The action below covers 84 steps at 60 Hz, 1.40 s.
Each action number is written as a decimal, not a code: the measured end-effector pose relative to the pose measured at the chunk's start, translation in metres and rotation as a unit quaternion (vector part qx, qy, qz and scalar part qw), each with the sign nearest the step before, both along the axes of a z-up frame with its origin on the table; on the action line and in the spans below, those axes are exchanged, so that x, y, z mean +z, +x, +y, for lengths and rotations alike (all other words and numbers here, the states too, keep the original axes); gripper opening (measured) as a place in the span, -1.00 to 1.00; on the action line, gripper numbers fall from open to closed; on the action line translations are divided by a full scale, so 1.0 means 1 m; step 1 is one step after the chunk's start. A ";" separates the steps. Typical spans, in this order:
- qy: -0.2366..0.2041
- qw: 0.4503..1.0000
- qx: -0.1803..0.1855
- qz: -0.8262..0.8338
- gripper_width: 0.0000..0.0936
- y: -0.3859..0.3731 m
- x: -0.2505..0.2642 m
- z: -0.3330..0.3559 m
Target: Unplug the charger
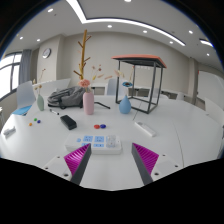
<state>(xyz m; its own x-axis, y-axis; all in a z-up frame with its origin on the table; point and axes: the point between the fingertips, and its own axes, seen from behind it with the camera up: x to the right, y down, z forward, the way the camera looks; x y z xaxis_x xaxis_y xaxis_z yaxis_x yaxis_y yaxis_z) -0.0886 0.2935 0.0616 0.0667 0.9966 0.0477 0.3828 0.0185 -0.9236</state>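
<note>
Gripper view looks along a white table [170,140] in an office-like room, with the gripper [111,158] raised over its near edge; its two fingers, each with a magenta pad [77,156], stand wide apart and hold nothing. Just ahead of the fingers lies a small white box with blue marks [97,140], and beyond it, left of centre, a dark flat object [68,122] that may be a remote or a power brick. Farther back stand a pink bottle [88,103], a blue vase [125,104] and a grey bag [62,96], with a wooden coat stand [83,55] and a high table with an orange top [139,62] behind. A white flat piece [146,128] lies to the right, well apart from the fingers. No charger, plug or socket is clearly identifiable, so where the task's thing sits cannot be told; the white box or the dark object are only guesses. The main risk, as I judge it, is closing on the wrong item, or sweeping the light box and bottle aside while reaching across the cluttered middle of the table.
</note>
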 end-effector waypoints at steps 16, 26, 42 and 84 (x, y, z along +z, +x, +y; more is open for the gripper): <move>-0.006 1.000 0.020 -0.008 0.82 -0.086 -0.041 0.002; -0.017 0.999 0.024 -0.014 0.82 -0.110 -0.053 0.003; -0.025 0.999 0.025 -0.017 -0.89 -0.120 -0.053 0.007; -0.009 0.996 -0.026 -0.085 -0.59 -0.102 -0.050 0.130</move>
<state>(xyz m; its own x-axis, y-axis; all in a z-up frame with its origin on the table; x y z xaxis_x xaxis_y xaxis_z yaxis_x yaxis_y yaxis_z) -0.1908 0.4236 0.0119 0.1112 0.9928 0.0450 0.5336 -0.0215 -0.8454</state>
